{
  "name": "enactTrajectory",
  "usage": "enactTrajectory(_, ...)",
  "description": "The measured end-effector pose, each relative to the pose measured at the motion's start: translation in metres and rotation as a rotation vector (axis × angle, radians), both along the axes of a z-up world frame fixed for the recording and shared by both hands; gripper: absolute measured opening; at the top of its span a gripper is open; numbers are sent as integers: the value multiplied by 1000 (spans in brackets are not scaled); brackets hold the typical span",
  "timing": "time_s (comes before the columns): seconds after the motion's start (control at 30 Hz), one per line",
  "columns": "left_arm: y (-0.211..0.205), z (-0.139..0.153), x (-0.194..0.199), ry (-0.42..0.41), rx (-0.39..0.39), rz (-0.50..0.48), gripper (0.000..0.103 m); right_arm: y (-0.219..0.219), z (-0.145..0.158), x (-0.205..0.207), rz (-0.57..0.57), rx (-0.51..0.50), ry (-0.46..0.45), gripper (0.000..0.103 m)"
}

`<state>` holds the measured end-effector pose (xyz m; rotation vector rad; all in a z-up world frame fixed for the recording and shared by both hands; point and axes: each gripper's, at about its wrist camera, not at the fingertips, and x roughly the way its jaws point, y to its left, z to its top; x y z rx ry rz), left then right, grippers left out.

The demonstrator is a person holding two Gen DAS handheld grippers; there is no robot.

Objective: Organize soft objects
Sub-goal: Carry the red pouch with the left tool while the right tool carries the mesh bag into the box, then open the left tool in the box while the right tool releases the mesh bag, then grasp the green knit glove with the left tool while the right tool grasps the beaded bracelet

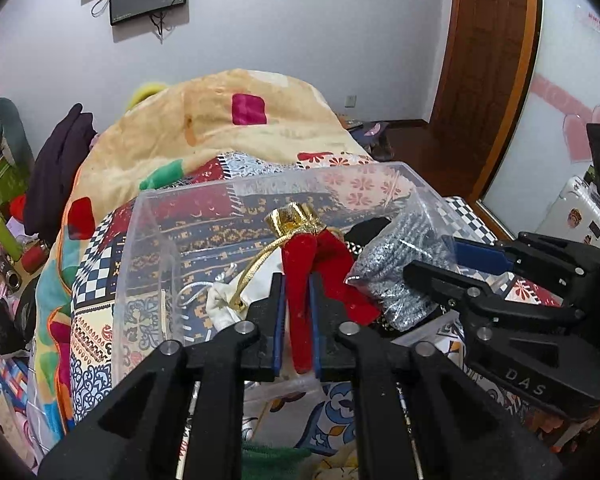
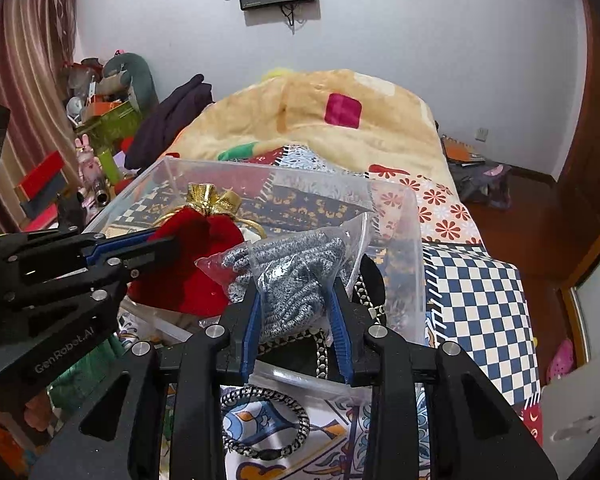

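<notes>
My left gripper (image 1: 298, 280) is shut on a red velvet pouch (image 1: 300, 276) with a gold top and gold cord, held over a clear plastic box (image 1: 148, 248) on the bed. My right gripper (image 2: 296, 292) is shut on a clear bag of grey knitted cord (image 2: 296, 280), held over the same box (image 2: 414, 240), right beside the pouch (image 2: 188, 264). The bag also shows in the left wrist view (image 1: 400, 268), with the right gripper (image 1: 432, 258) at its right. The left gripper (image 2: 164, 240) shows at the left of the right wrist view. A white drawstring pouch (image 1: 224, 304) lies inside the box.
The box sits on a patterned bedspread (image 2: 476, 304) with a yellow blanket (image 2: 340, 112) heaped behind. A black-and-white braided bracelet (image 2: 266, 424) lies on the bed before the box. A cluttered side table (image 2: 96, 132) stands at the left, wooden floor (image 2: 540, 232) at the right.
</notes>
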<state>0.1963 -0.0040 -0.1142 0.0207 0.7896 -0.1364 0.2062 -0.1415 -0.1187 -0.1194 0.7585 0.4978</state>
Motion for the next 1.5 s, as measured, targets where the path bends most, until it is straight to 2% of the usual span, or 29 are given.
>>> enactTrajectory(0.03,0,0,-1,2,0,-1,15,0,0,0,0,-2,1,33)
enactTrajectory(0.1,-1,1,-4,5,0,-6,28,-1,-1,1,2,-5,8,35)
enactTrajectory(0.2,-1,4,-12,-7,2,-11,39,-4,0,0,0,-1,8,40)
enactTrajectory(0.33,0,14,-25,-36,4,-16,41,-10,9,-7,-6,18,-23,51)
enactTrajectory(0.5,7,37,-47,-100,-19,-12,52,-16,29,-21,-12,37,-85,57)
enactTrajectory(0.63,12,54,-67,-154,-30,-14,58,-21,43,-37,-12,50,-147,75)
enactTrajectory(0.77,22,59,-84,-179,-18,-2,67,-25,46,-52,-11,44,-190,84)
enactTrajectory(0.87,30,52,-91,-159,-22,6,69,-25,39,-58,2,35,-178,87)
enactTrajectory(1.07,39,20,-97,-83,-17,27,71,-25,3,-57,16,3,-69,87)
enactTrajectory(1.2,48,-7,-104,-15,-34,40,71,-27,-19,-47,11,4,18,87)
enactTrajectory(1.37,60,-37,-109,64,-80,64,71,-24,-40,-42,13,-10,83,87)
enactTrajectory(1.5,64,-48,-115,85,-95,78,71,-15,-49,-37,17,-15,111,87)
